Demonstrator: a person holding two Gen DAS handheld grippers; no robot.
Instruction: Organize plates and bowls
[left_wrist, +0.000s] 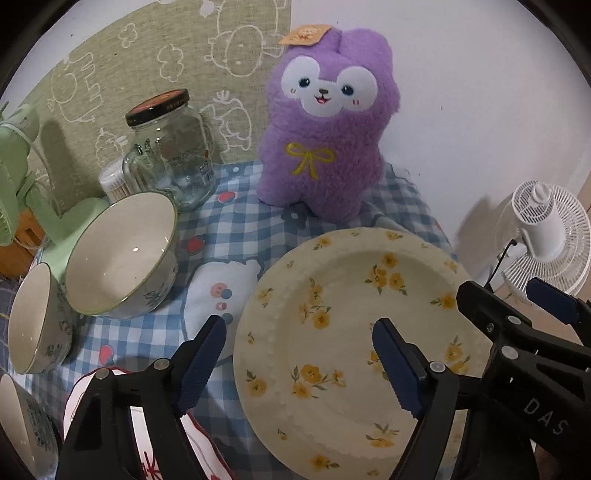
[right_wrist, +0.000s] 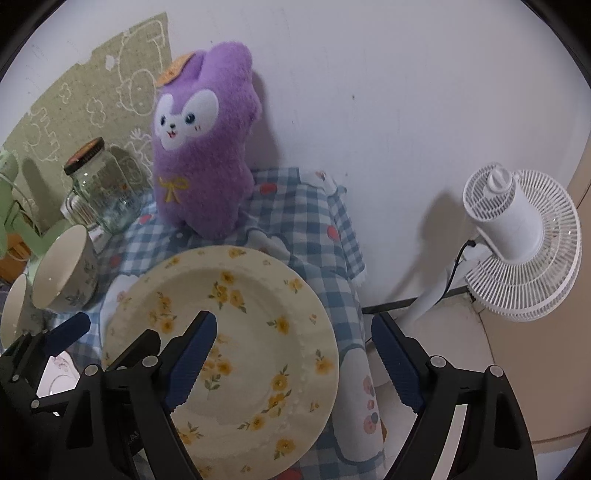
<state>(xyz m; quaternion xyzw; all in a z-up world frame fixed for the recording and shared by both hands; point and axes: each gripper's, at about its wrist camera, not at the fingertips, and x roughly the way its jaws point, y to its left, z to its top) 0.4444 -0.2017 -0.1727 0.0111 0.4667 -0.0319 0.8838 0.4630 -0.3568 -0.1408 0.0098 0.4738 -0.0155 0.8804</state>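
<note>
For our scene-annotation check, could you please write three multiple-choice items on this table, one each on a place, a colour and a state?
1. Where does the plush toy stand?
A. behind the floral plate
B. inside a bowl
C. on the floor

2. What colour are the plate's flowers?
A. red
B. yellow
C. purple

3. How is the glass jar?
A. lidless
B. lying flat
C. upright, lid on

Answers: 1 A, it stands on the checked cloth beyond the plate's far rim. 2 B, yellow blooms dot the cream surface. 3 C, a dark lid caps the standing jar.
</note>
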